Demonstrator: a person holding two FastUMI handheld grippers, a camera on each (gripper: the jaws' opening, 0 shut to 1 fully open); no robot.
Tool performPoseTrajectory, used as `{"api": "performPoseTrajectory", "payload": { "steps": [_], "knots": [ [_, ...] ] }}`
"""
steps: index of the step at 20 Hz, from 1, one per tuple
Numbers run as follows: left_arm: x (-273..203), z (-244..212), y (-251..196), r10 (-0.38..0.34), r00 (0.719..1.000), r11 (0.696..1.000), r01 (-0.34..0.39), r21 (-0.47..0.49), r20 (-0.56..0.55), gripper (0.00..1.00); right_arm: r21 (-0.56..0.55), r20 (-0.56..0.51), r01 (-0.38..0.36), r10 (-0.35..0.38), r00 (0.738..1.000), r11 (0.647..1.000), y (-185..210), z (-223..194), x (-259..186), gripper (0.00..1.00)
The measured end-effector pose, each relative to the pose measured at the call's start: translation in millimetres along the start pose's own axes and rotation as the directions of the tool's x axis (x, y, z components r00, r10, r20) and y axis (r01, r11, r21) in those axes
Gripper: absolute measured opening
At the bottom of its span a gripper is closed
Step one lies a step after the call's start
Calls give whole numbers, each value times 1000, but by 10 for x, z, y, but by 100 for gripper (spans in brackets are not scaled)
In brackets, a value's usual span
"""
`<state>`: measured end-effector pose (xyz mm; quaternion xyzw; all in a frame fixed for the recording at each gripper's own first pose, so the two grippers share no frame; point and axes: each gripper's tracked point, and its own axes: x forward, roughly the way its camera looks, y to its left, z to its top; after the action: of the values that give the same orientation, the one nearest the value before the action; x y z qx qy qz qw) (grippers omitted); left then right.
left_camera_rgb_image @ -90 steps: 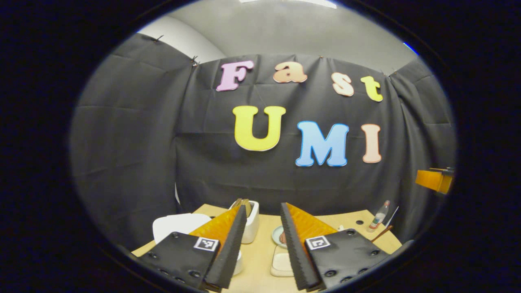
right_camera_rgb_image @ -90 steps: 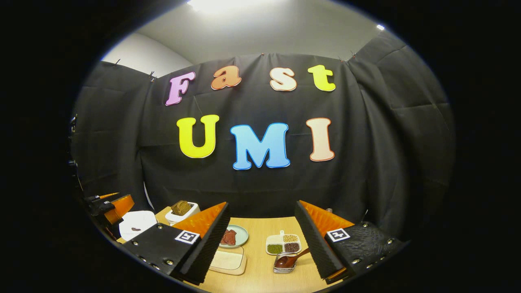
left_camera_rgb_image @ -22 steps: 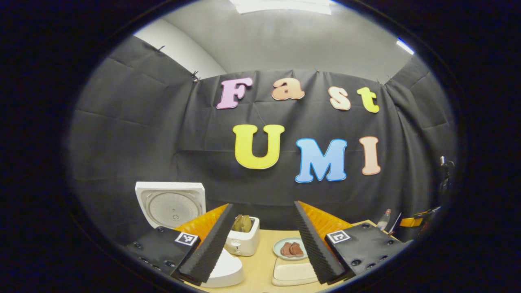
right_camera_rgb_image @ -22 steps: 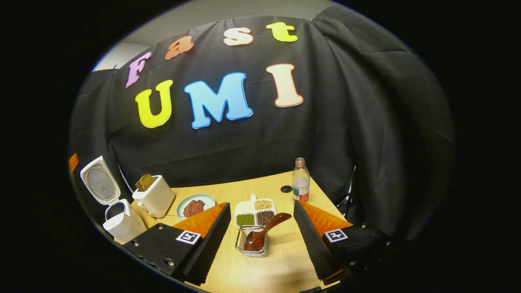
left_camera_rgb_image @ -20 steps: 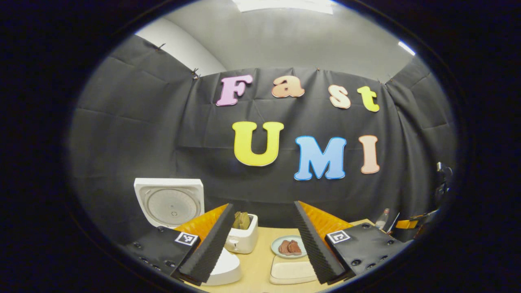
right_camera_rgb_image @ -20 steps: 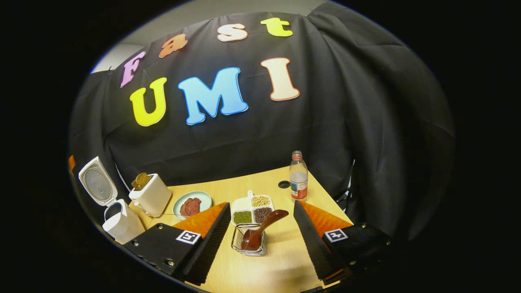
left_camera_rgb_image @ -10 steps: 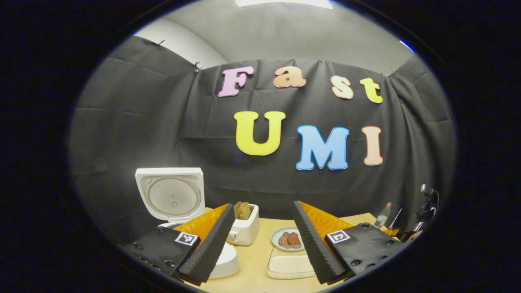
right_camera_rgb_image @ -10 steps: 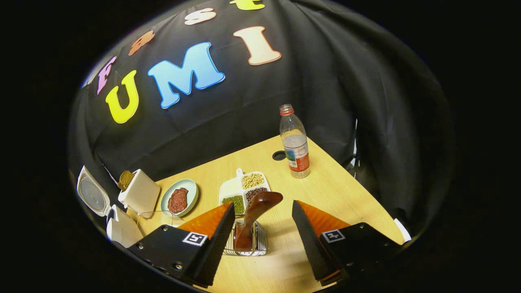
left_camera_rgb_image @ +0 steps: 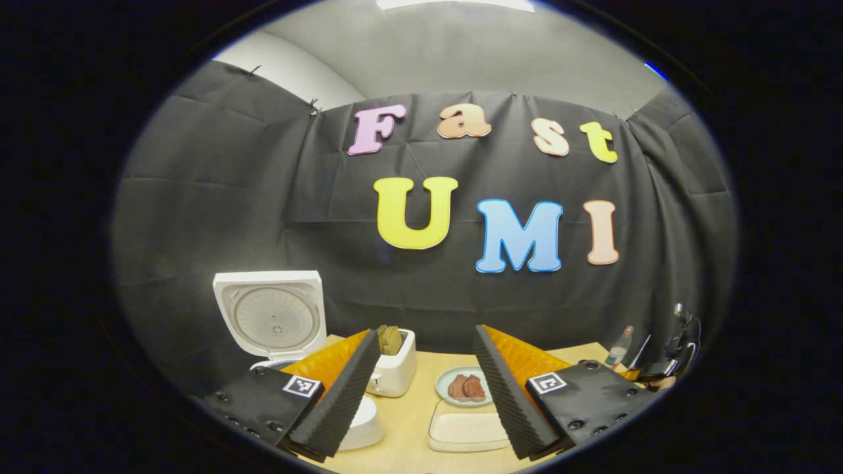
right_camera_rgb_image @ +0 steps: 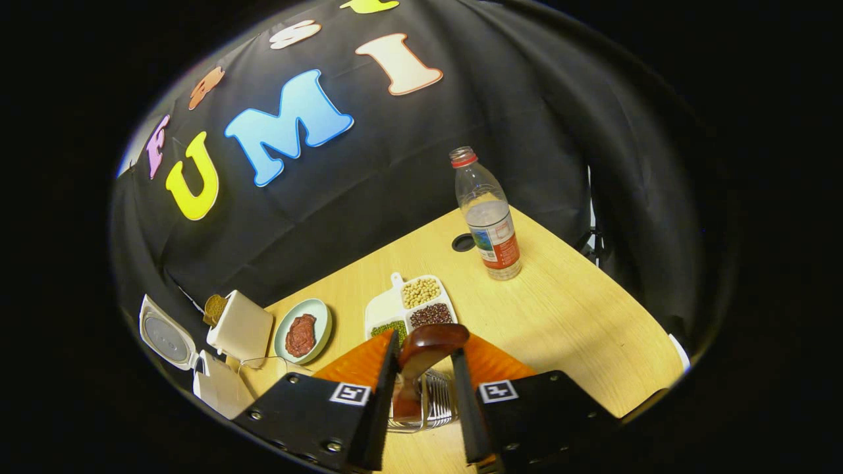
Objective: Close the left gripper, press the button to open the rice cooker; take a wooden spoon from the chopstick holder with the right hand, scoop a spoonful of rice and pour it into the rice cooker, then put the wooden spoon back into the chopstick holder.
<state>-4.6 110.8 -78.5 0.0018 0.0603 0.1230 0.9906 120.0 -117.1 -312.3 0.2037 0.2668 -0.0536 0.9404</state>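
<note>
L view level, R view tilted down — shared toaster (left_camera_rgb_image: 394,370) (right_camera_rgb_image: 241,328)

spoon (right_camera_rgb_image: 421,352): glossy wood | holder (right_camera_rgb_image: 440,395): metal wire | table (right_camera_rgb_image: 566,316): matt wood

Wooden spoon (right_camera_rgb_image: 421,355) in chopstick holder (right_camera_rgb_image: 431,398), divided dish (right_camera_rgb_image: 408,306) behind, bottle (right_camera_rgb_image: 490,220) farther right

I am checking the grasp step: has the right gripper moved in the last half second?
Yes. The right gripper has come down toward the wire chopstick holder, and its tongs have narrowed around the brown wooden spoon's handle.
</note>
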Motion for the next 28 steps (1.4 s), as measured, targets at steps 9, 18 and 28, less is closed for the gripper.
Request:
{"api": "performPoseTrajectory", "payload": {
  "steps": [9, 18, 28],
  "knots": [
    [-144, 73, 111, 0, 999, 999, 1, -36, 48, 96, -34, 67, -126, 128, 990, 992, 369, 186, -219, 11],
    [-275, -1, 262, 10, 998, 1000, -9, -11, 56, 96, -165, 180, -244, 272, 945, 956, 1190, 707, -915, 11],
    [-382, -160, 580, 26, 999, 1000, -27, 15, 38, 96, -229, 36, -435, 454, 890, 871, 2485, 178, -674, 10]
  ]
}}
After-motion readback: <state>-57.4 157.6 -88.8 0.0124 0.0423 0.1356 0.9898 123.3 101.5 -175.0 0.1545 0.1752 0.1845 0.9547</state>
